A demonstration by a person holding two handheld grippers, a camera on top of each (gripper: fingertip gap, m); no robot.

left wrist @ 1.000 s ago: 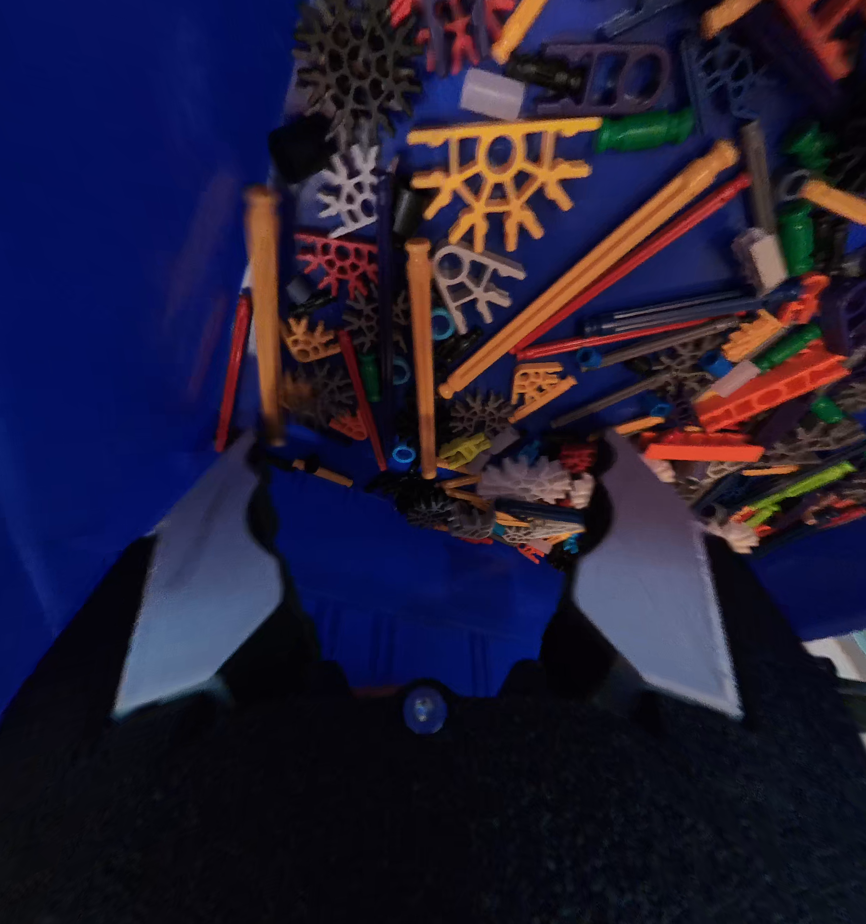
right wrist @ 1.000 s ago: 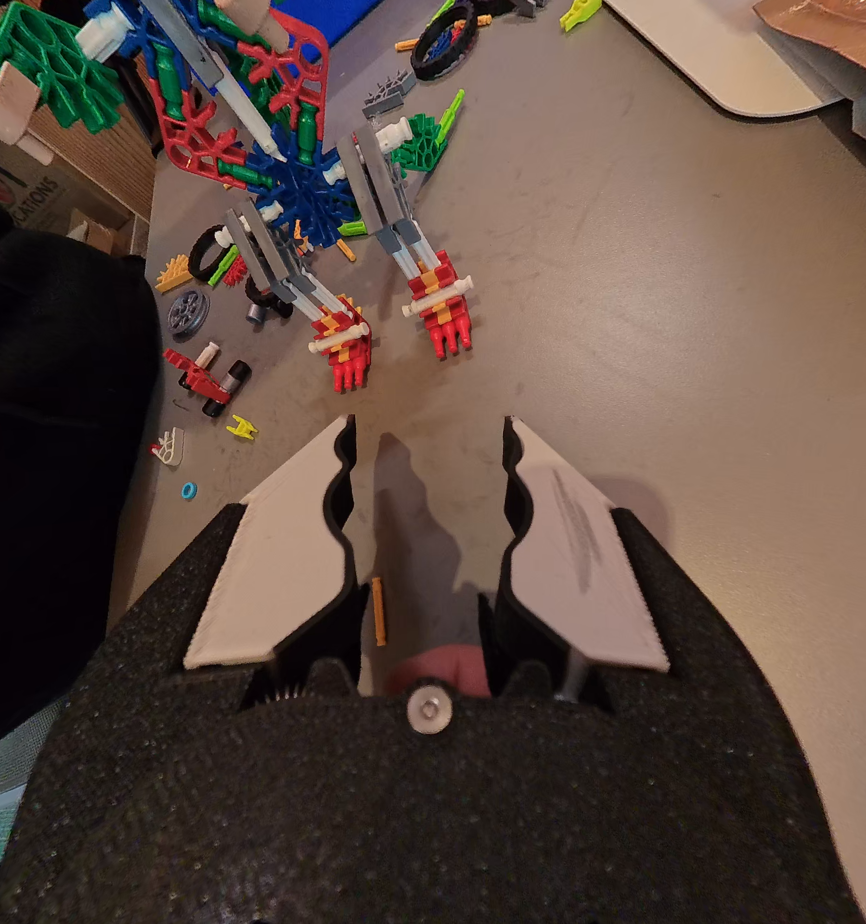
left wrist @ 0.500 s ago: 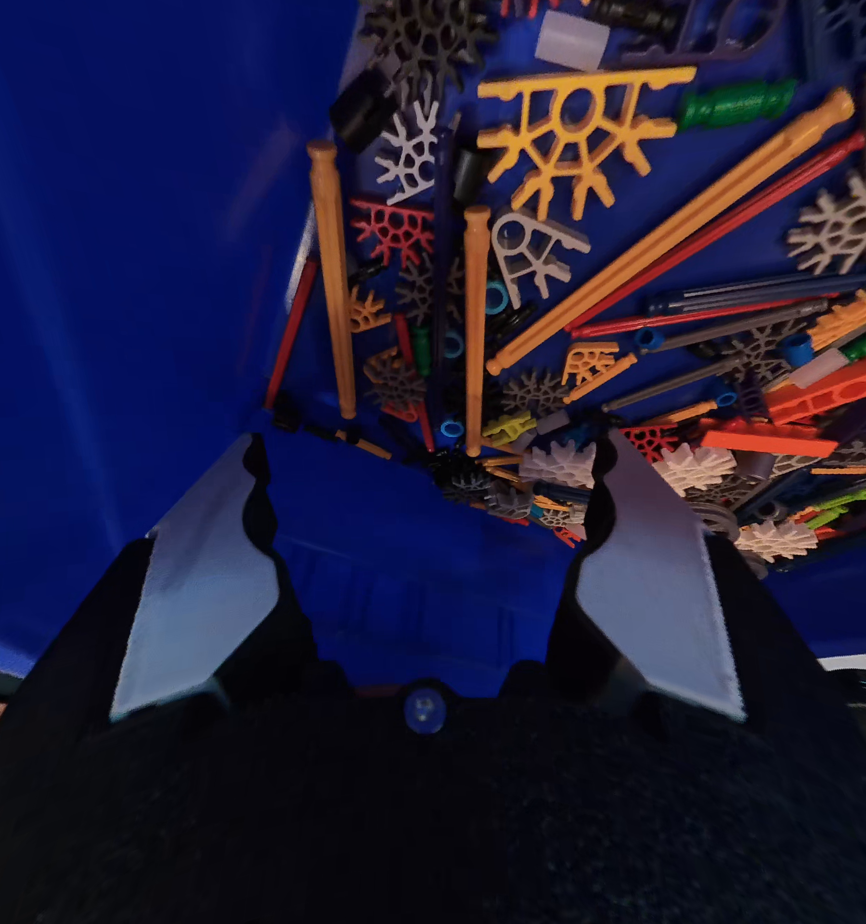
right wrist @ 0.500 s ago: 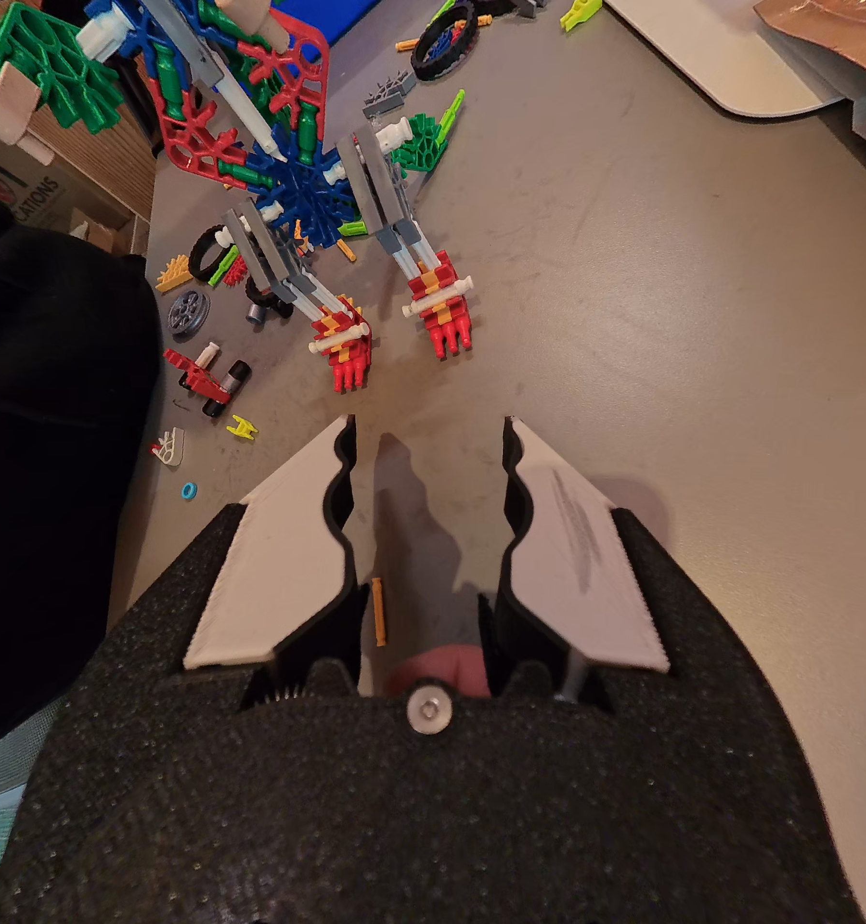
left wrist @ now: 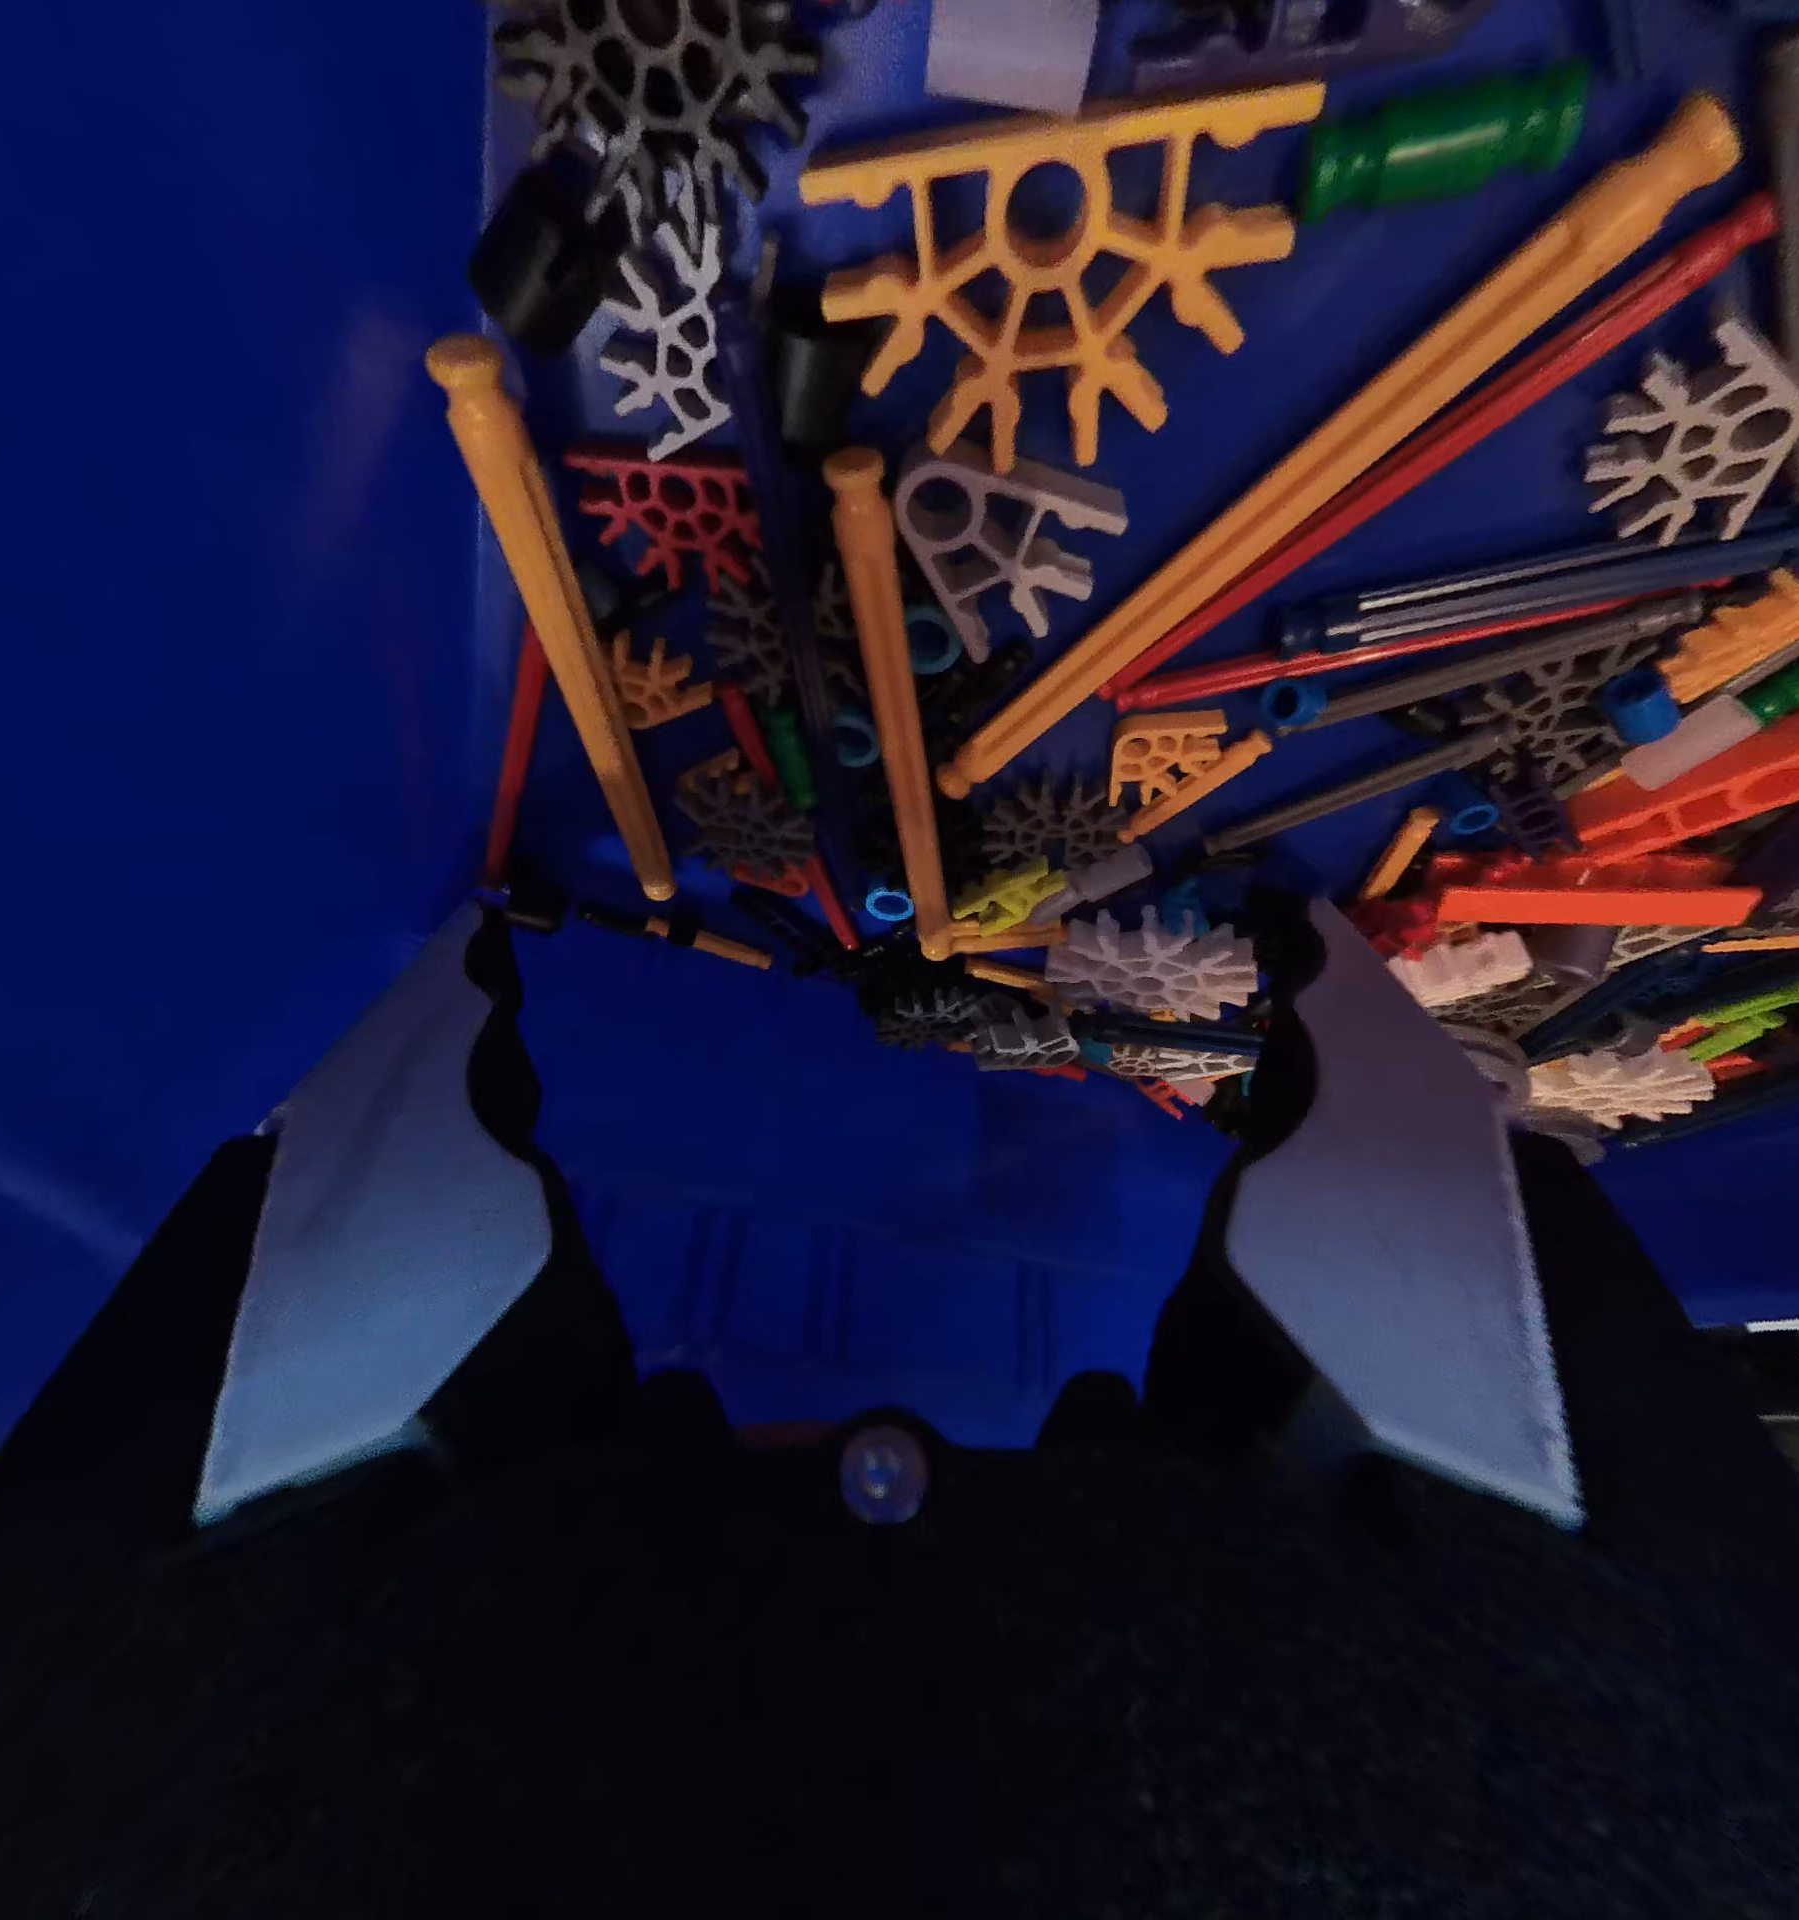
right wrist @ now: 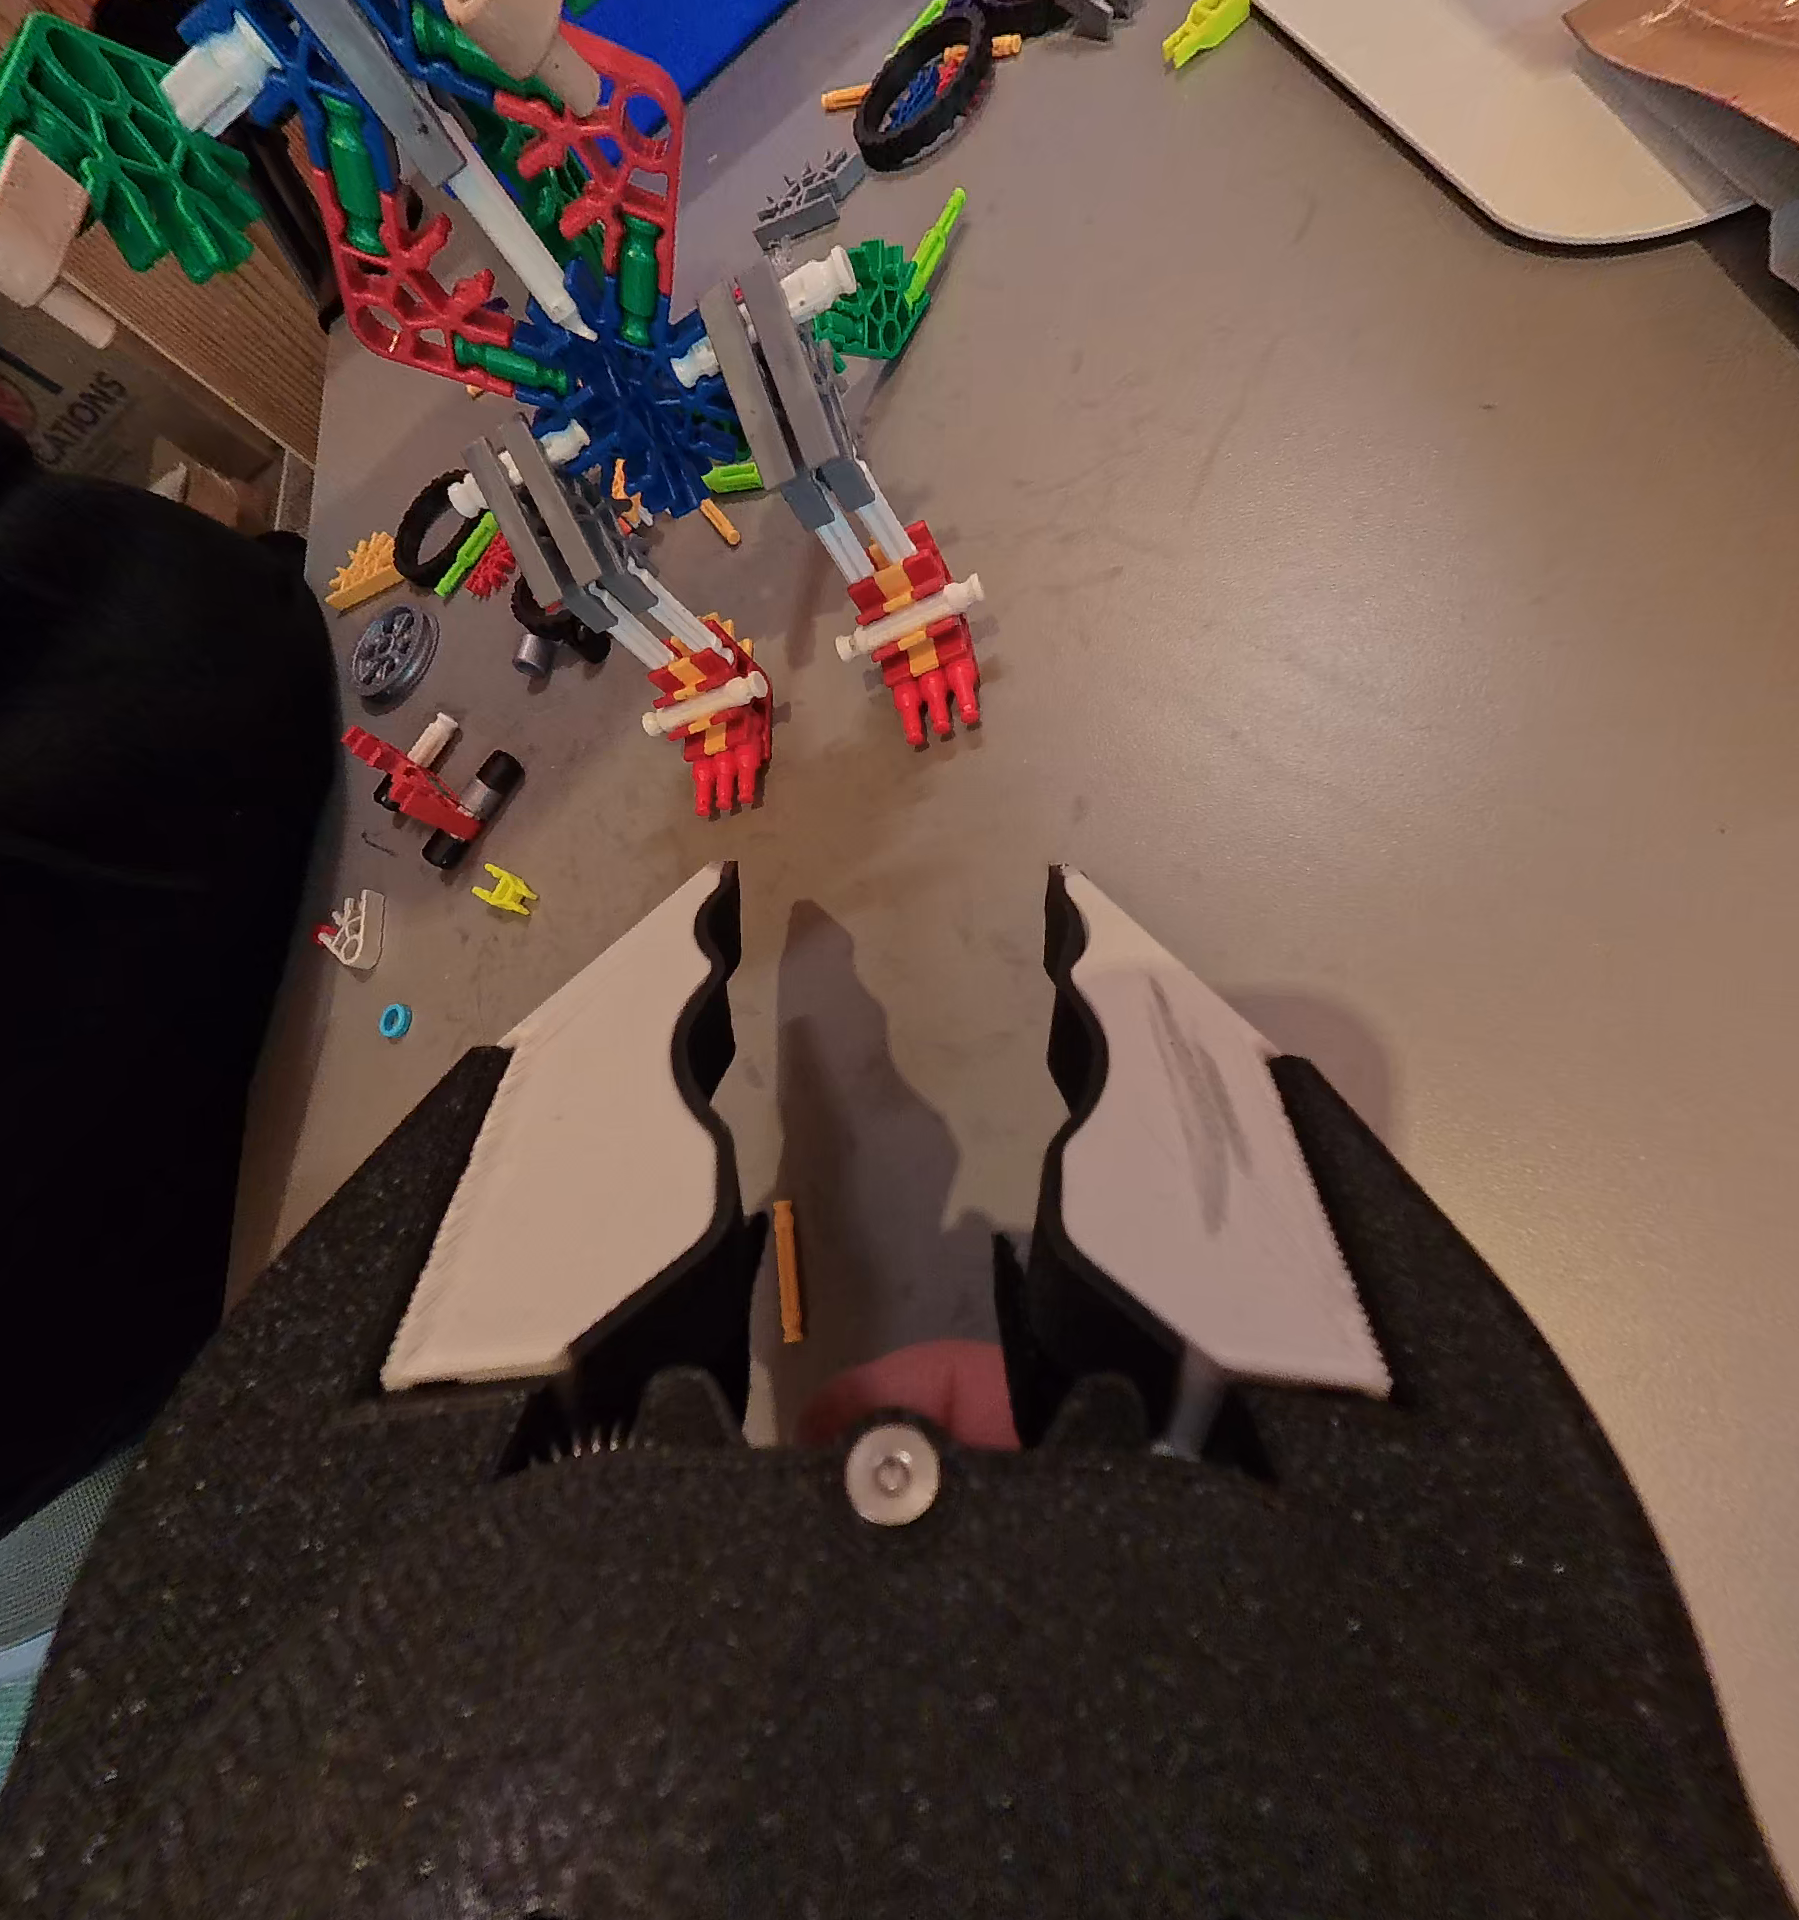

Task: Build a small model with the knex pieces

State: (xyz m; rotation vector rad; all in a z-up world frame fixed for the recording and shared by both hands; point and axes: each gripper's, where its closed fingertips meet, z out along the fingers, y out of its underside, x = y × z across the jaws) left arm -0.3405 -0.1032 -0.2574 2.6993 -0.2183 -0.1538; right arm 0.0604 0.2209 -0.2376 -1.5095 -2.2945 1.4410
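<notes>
Our left gripper (left wrist: 895, 925), fingers spread and empty, hangs over a blue bin (left wrist: 199, 520) of light, stiff construction-toy rods (left wrist: 552, 613); our right gripper (right wrist: 890, 883), fingers also apart, hovers above the bench (right wrist: 1342, 623) near a toy figure (right wrist: 604, 384).

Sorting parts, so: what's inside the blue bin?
Loose construction-toy parts fill the blue bin: orange rods, a yellow connector, a green spool. Whatever lies beneath the heap is covered.

Printed lettering on a cardboard box (right wrist: 53, 405) at the left edge of the right wrist view (partly cut off by the frame). Nothing legible among the blue bin (left wrist: 199, 623) parts.
</notes>
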